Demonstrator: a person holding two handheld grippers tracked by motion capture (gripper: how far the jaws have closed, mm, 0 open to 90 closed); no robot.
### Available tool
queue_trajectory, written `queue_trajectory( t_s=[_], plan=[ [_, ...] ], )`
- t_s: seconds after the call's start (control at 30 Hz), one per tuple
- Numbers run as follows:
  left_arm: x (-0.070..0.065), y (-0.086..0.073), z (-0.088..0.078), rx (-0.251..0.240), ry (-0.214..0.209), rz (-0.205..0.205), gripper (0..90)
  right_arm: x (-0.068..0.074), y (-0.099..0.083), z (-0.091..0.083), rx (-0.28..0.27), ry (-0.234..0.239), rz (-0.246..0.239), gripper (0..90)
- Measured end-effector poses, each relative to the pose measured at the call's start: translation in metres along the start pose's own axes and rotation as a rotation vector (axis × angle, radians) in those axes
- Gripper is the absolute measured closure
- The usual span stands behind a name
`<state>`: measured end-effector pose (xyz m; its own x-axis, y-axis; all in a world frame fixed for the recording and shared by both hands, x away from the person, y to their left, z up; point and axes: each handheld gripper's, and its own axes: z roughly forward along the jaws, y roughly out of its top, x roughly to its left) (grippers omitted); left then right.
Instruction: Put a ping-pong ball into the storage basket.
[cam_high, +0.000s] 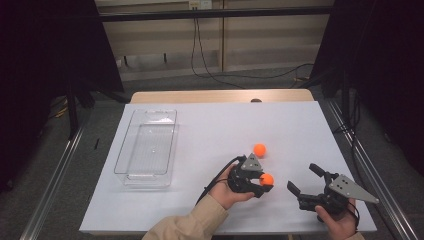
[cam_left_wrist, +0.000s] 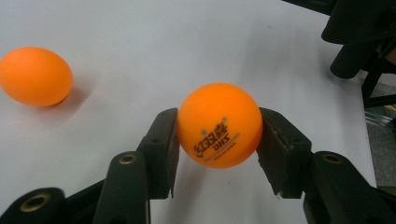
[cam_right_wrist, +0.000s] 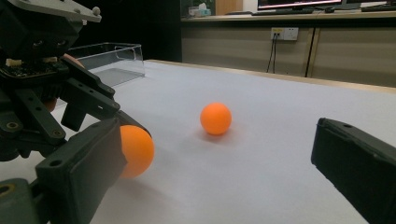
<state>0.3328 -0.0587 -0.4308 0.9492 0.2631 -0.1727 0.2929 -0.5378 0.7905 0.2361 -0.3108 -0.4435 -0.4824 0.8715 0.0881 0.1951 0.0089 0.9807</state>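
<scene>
- Left gripper clamped on 1 orange ball, low over the worktop.
- Clear bin well off to its left.
- Right gripper spread apart, holding nothing.

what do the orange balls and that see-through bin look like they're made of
Orange balls: held ball, free ball - likely matte celluloid-type plastic; smooth shells, printed table-tennis logo on the held one.
Clear bin: probably glossy rigid plastic; transparent walls with bright edge reflections.
</scene>
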Motion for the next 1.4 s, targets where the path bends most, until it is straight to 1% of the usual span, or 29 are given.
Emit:
queue_trajectory(
  t_s=[0.3, 0.5, 0.6, 0.7, 0.93, 0.97, 1.17, 1.4],
  plan=[
    [0.004, -0.001, -0.007, 0.002, 0.009, -0.007, 50.7, 0.0, 0.0, 0.0, 0.0, 0.002, -0.001, 1.7],
    [0.006, -0.001, -0.008, -0.013, 0.01, -0.018, 50.7, 0.0, 0.0, 0.0, -0.001, 0.003, -0.001, 1.7],
    [0.007, -0.002, -0.01, -0.006, 0.009, -0.019, 50.7, 0.0, 0.0, 0.0, -0.003, 0.003, -0.002, 1.7],
    [0.007, -0.002, -0.01, -0.015, 0.012, -0.027, 50.7, 0.0, 0.001, 0.0, -0.004, 0.004, -0.003, 1.7],
    [0.011, -0.003, -0.014, -0.015, 0.015, -0.035, 50.7, 0.0, 0.001, 0.0, -0.005, 0.004, -0.003, 1.7],
    [0.011, -0.003, -0.015, -0.014, 0.016, -0.042, 50.7, 0.0, 0.001, 0.0, -0.006, 0.004, -0.003, 1.7],
    [0.014, -0.004, -0.019, -0.023, 0.024, -0.051, 50.7, 0.0, 0.001, 0.0, -0.003, 0.004, -0.001, 1.7],
    [0.016, -0.004, -0.022, -0.03, 0.029, -0.056, 50.7, 0.001, 0.001, 0.001, -0.001, 0.006, -0.001, 1.7]
  ],
)
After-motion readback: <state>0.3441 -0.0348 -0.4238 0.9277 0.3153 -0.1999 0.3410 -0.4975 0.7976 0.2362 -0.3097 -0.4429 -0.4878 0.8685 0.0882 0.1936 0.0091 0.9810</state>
